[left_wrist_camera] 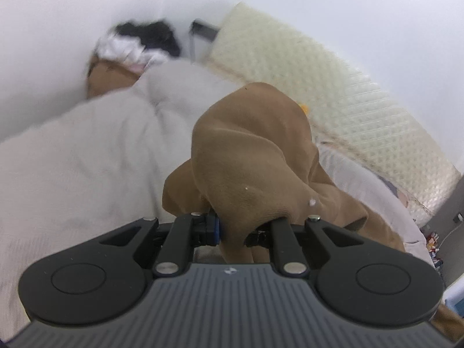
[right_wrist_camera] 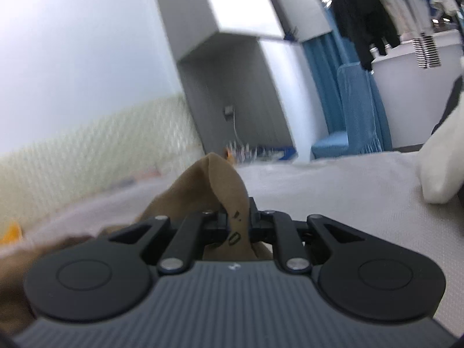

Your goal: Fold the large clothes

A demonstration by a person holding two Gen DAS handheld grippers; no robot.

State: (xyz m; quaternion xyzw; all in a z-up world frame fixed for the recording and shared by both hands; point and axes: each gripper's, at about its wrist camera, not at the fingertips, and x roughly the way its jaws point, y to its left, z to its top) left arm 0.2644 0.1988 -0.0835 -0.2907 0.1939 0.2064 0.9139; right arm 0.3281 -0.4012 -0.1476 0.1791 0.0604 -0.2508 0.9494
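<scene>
Two grippers, and we see both clenched on the same brown garment (left_wrist_camera: 255,156): the left gripper (left_wrist_camera: 232,229) pinches a bunched fold that rises in front of its camera, above a bed covered by a pale quilt (left_wrist_camera: 87,150). The right gripper (right_wrist_camera: 239,226) nips a thin edge of that cloth bearing small dark printed marks, lifted over the bed's light sheet (right_wrist_camera: 333,191). A cream padded headboard (left_wrist_camera: 319,81) stands against the wall beside the bed.
</scene>
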